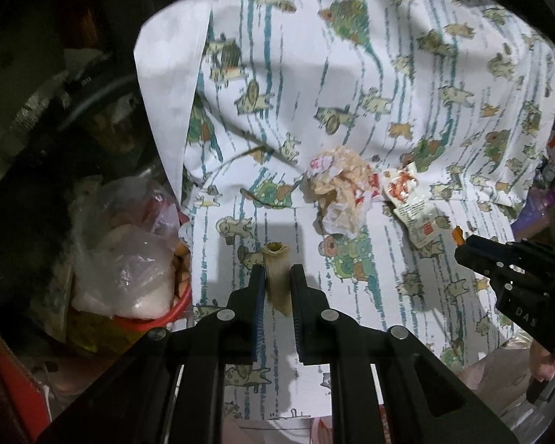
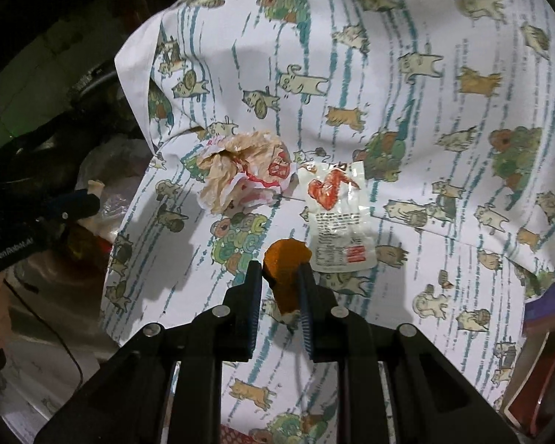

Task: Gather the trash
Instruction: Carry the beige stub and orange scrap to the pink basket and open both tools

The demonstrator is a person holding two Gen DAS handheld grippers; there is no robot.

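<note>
My left gripper [image 1: 276,272] is shut on a small beige paper tube [image 1: 276,277], held above the patterned cloth [image 1: 351,74]. My right gripper [image 2: 279,272] is shut on an orange peel piece [image 2: 286,262], also lifted off the cloth. In the left wrist view the right gripper [image 1: 462,246] shows at the right edge with the orange bit at its tips. A crumpled tan and red paper wrapper [image 1: 338,188] [image 2: 240,175] lies on the cloth ahead. Beside it on the right lies a flat white snack packet with a red picture [image 1: 412,203] [image 2: 338,218].
The cloth [image 2: 444,111] with cats and blue stripes covers a humped surface. At its left edge stands a red bin [image 1: 155,318] stuffed with clear plastic bags [image 1: 129,259]. Dark clutter fills the far left. A purple item [image 2: 547,303] sits at the right edge. The left gripper [image 2: 77,203] shows at left.
</note>
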